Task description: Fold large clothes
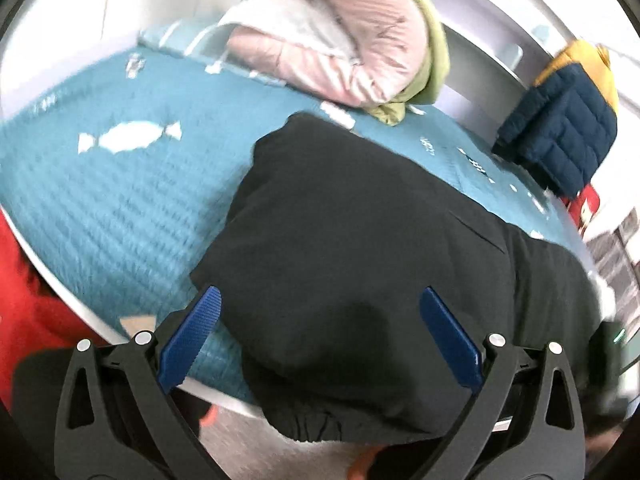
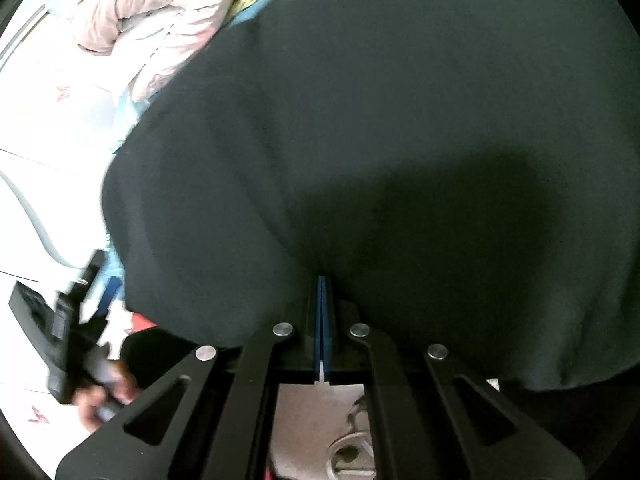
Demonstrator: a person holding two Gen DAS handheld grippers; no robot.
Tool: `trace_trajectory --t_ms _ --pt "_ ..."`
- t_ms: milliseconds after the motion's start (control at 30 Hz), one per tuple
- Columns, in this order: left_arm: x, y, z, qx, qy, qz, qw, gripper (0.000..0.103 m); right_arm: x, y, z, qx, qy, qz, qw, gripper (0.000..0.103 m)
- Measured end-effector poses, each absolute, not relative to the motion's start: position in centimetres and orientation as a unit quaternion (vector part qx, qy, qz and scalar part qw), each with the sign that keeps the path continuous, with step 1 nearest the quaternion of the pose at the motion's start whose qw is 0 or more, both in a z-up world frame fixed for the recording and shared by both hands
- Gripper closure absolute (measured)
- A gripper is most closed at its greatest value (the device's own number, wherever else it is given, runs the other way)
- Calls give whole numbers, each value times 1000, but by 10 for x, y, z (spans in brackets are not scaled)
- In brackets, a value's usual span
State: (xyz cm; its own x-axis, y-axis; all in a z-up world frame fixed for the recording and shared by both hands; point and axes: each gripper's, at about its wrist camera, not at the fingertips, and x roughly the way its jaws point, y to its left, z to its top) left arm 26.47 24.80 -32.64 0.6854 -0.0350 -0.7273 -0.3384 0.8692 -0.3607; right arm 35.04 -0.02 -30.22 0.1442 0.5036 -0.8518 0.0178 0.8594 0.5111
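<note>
1. Two grippers work a black garment [image 1: 360,216] at the near edge of a bed.
2. Right gripper [image 2: 322,280]: jaws pressed together, pinching a fold of the dark cloth, which fills most of its view.
3. Left gripper [image 1: 320,320]: jaws wide apart above the garment's near end, gripping nothing; a gathered hem hangs over the bed's edge below.
4. Beyond, the garment lies spread across a teal bedspread [image 1: 120,200] printed with white shapes.
5. Farther back, a pink quilt [image 1: 340,40] with green lining is heaped up; a navy-and-yellow padded jacket [image 1: 560,120] sits at the far right.
</note>
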Motion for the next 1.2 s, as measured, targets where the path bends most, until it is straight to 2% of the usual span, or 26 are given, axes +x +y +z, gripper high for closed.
trace_trajectory --t_ms 100,200,267,367,467,833,933,1067,1200 --pt "258 264 -337 -301 399 84 862 4 360 1 -322 215 635 158 725 103" --pt "250 272 -339 -315 398 88 857 4 360 15 -316 163 626 160 745 103" --pt "249 280 -339 -332 392 76 855 4 360 13 -317 172 625 162 744 103" --pt "251 289 -353 -370 418 50 828 4 361 13 -317 180 625 162 742 103" --pt "258 277 -368 -363 460 21 810 4 359 13 -316 177 624 161 744 103" --pt "269 288 -407 -475 481 -7 737 4 350 4 -313 177 619 163 748 103" --pt "276 275 -390 -425 479 -18 767 11 347 5 -312 174 615 163 752 103" --pt "275 269 -369 -391 474 -24 789 33 341 4 -306 188 607 158 756 103" --pt "275 259 -340 -357 462 -58 810 39 327 -2 -293 206 577 160 774 103"
